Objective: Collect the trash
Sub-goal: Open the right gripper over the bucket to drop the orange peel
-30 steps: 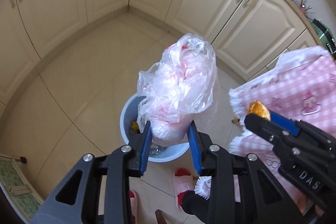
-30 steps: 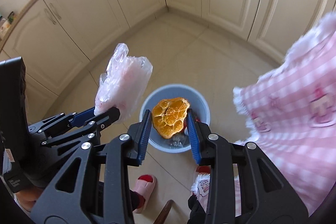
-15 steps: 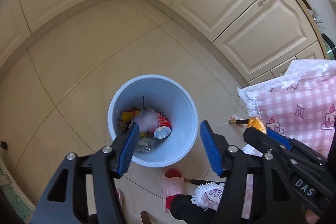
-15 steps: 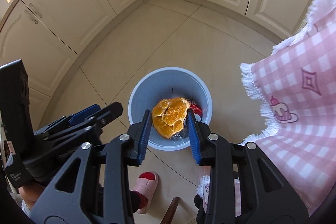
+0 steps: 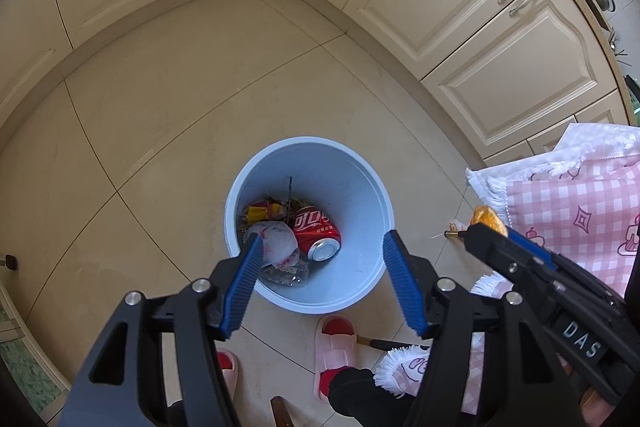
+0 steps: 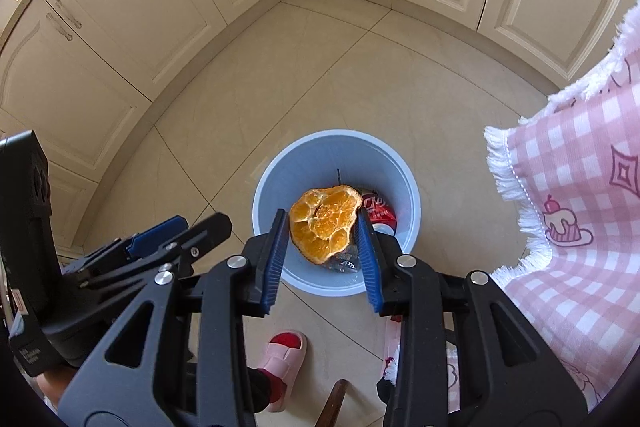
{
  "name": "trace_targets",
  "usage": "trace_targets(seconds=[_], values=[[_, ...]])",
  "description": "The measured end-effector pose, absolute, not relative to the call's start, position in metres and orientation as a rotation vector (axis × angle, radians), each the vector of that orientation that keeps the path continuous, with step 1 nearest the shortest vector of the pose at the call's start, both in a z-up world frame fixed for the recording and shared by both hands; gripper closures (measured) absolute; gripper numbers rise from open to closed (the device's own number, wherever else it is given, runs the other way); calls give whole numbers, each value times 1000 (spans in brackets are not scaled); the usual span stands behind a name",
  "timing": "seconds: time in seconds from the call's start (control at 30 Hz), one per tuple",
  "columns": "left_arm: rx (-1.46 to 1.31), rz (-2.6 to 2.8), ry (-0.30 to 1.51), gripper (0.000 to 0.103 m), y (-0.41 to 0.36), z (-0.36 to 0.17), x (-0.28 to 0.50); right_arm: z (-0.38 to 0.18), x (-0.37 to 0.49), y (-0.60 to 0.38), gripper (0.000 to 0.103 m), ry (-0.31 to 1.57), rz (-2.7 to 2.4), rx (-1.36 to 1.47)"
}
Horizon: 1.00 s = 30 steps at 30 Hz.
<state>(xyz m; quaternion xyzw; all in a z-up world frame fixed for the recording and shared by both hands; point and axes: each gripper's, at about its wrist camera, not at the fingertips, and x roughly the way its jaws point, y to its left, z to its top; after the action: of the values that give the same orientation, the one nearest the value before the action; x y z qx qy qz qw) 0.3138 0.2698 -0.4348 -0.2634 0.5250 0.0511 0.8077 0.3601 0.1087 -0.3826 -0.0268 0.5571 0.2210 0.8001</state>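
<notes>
A light blue trash bin (image 5: 360,187) stands on the tiled floor; it also shows in the right wrist view (image 6: 280,179). Inside lie a red soda can (image 5: 317,233), a crumpled clear plastic bag (image 5: 276,243) and wrappers. My left gripper (image 5: 320,247) is open and empty above the bin. My right gripper (image 6: 323,227) is shut on an orange peel (image 6: 324,223) and holds it above the bin. The peel also shows in the left wrist view (image 5: 488,219), at the right gripper's tip. The left gripper (image 6: 176,231) shows at the left of the right wrist view.
Cream kitchen cabinets (image 5: 460,7) line the corner around the floor. A table with a pink checked cloth (image 6: 580,207) is at the right. The person's feet in pink slippers (image 5: 334,347) stand just in front of the bin.
My left gripper opened and let go of the plastic bag, which fell into the bin. Both grippers have tilted down over the bin. The right gripper still holds the peel.
</notes>
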Motion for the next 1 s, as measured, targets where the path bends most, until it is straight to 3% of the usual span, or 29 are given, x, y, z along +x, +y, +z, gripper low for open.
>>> trace_targets(seconds=[0.2, 0.33, 0.77, 1.0], values=[[-581, 118, 1119, 42, 275, -435, 311, -374, 362, 115, 68, 1169, 471, -53], [-578, 118, 1112, 42, 276, -432, 310, -371, 363, 113, 54, 1156, 464, -60], [-563, 137, 1052, 42, 275, -393, 293, -329, 345, 97, 54, 1089, 462, -69], [-521, 82, 963, 42, 247, -327, 274, -269, 322, 70, 54, 987, 466, -51]])
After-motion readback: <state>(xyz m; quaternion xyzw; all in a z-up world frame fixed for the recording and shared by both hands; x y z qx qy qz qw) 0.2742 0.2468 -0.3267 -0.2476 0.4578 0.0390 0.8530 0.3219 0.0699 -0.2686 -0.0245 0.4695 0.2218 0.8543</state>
